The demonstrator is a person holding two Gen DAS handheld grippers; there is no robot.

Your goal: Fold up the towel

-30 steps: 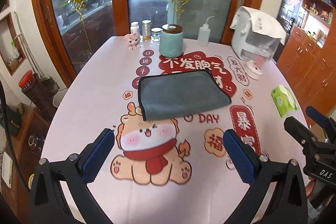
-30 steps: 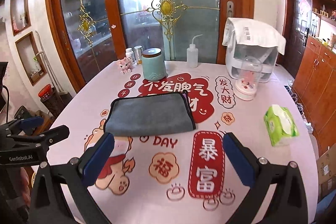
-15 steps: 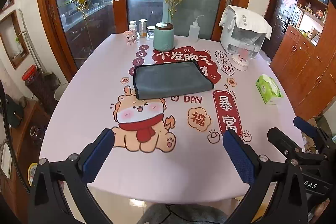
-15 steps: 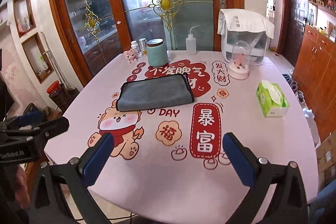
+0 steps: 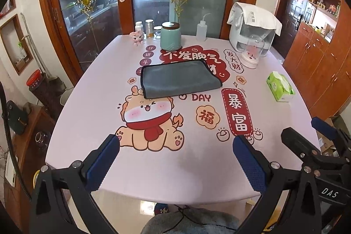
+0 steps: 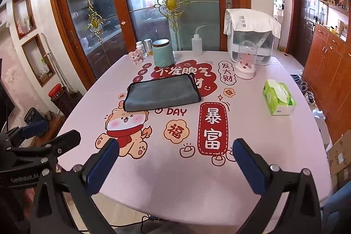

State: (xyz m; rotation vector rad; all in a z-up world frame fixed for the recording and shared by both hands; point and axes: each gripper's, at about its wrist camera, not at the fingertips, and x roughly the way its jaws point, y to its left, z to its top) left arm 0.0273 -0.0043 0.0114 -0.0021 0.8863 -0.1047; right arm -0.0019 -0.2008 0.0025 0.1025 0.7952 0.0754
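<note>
A grey towel (image 5: 179, 79) with a dark edge lies folded flat in the middle of the pink printed table (image 5: 87, 91); it also shows in the right wrist view (image 6: 162, 92). My left gripper (image 5: 175, 159) is open and empty, held at the table's near edge, far from the towel. My right gripper (image 6: 175, 161) is open and empty, also at the near edge. The right gripper shows at the right of the left wrist view (image 5: 316, 139), and the left gripper at the left of the right wrist view (image 6: 41, 135).
At the back stand a teal canister (image 5: 170, 36), small jars (image 5: 149, 28), a pink figurine (image 5: 137, 37), a squeeze bottle (image 5: 201, 30), a white appliance (image 5: 252, 30) and a glass dome (image 5: 252, 54). A green tissue pack (image 5: 279, 86) lies at the right.
Both grippers have pulled back from the towel towards the table's near edge over the last second. The towel has not moved. Both stay open.
</note>
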